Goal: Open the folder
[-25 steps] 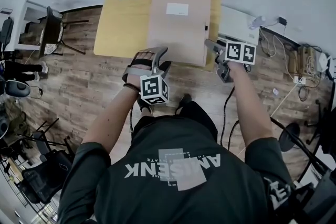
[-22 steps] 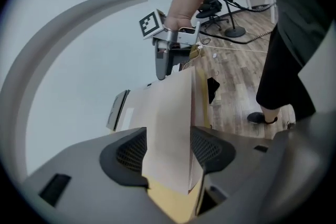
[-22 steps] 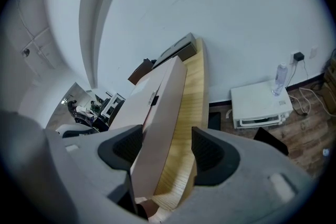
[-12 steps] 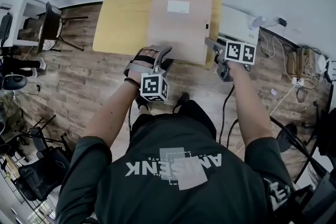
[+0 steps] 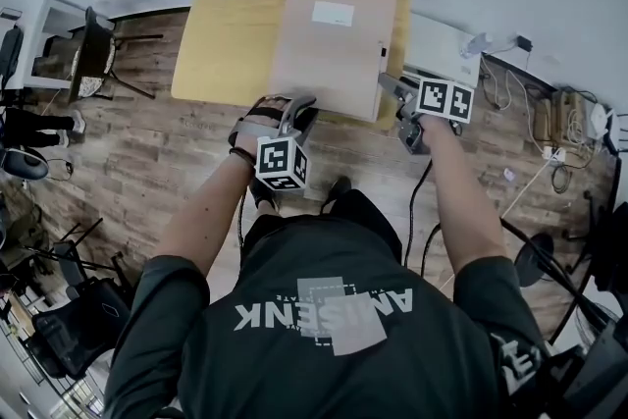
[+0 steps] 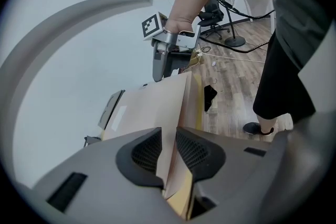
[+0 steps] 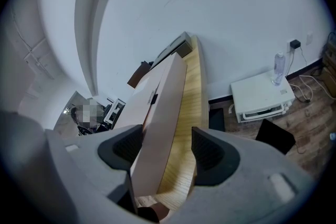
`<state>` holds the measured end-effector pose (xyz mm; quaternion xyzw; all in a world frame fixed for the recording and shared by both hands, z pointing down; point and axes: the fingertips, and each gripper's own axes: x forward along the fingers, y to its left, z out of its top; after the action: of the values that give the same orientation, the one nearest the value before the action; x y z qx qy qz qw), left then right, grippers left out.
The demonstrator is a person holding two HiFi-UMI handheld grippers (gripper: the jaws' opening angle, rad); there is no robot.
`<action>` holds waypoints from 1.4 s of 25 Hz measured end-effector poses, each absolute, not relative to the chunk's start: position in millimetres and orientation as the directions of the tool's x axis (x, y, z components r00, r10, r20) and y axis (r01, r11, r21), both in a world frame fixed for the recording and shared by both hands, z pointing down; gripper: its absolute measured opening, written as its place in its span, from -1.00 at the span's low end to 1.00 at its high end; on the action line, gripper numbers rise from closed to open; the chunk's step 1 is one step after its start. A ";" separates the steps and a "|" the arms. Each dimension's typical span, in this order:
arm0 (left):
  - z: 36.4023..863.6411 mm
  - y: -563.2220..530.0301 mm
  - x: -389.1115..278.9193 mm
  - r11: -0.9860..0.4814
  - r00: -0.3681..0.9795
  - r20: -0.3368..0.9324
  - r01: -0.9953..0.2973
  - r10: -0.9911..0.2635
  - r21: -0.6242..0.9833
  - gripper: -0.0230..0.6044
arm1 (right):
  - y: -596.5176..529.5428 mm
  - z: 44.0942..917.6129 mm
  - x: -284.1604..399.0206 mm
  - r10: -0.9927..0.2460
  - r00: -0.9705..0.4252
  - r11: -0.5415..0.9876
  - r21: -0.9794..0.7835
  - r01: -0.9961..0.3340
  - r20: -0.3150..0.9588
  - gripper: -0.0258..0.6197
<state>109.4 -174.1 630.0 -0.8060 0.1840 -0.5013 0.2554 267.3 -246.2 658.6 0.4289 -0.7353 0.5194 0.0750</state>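
Folder [image 5: 334, 44] lies flat and closed on the desk [image 5: 221, 54], long side running away from the person. Left gripper [image 5: 299, 105] is at its near-left corner, and its fingers [image 6: 144, 152] are closing with the thin front edge of the cover between them, only a narrow gap left and no firm pinch visible yet. Right gripper [image 5: 390, 81] sits at the near-right corner with fingers [image 7: 210, 157] well apart, straddling the folder's right edge, which runs close to the left finger and clear of the right one.
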 end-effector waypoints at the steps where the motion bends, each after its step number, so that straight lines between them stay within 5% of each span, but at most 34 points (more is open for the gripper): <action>1: 630.1 -175.3 108.2 -0.801 0.427 0.714 -0.043 -0.555 -0.598 -0.66 | -246.1 658.7 266.6 -0.550 -0.623 0.093 -0.701 -0.707 0.556 -0.06; 9: 631.7 -177.7 107.3 -0.820 0.456 0.710 -0.083 -0.536 -0.566 -0.82 | -245.5 660.4 266.8 -0.545 -0.620 0.095 -0.693 -0.715 0.565 -0.06; 22: 613.6 -182.0 103.0 -0.856 0.492 0.705 -0.368 -0.510 -0.363 -0.93 | -246.7 663.7 268.8 -0.540 -0.601 0.093 -0.668 -0.739 0.589 -0.06; 29: 622.7 -176.2 102.0 -0.870 0.468 0.735 -0.310 -0.491 -0.384 -0.93 | -243.3 659.7 263.7 -0.500 -0.631 0.094 -0.688 -0.720 0.593 -0.06; 35: 620.8 -175.8 105.5 -0.876 0.495 0.725 -0.330 -0.478 -0.352 -0.93 | -231.3 665.4 255.5 -0.450 -0.758 -0.083 -0.867 -0.491 0.472 -0.06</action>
<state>105.5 -175.8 620.8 -0.8606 0.2346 -0.4442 0.0834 255.5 -231.3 665.4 0.3476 -0.6771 0.6484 0.0157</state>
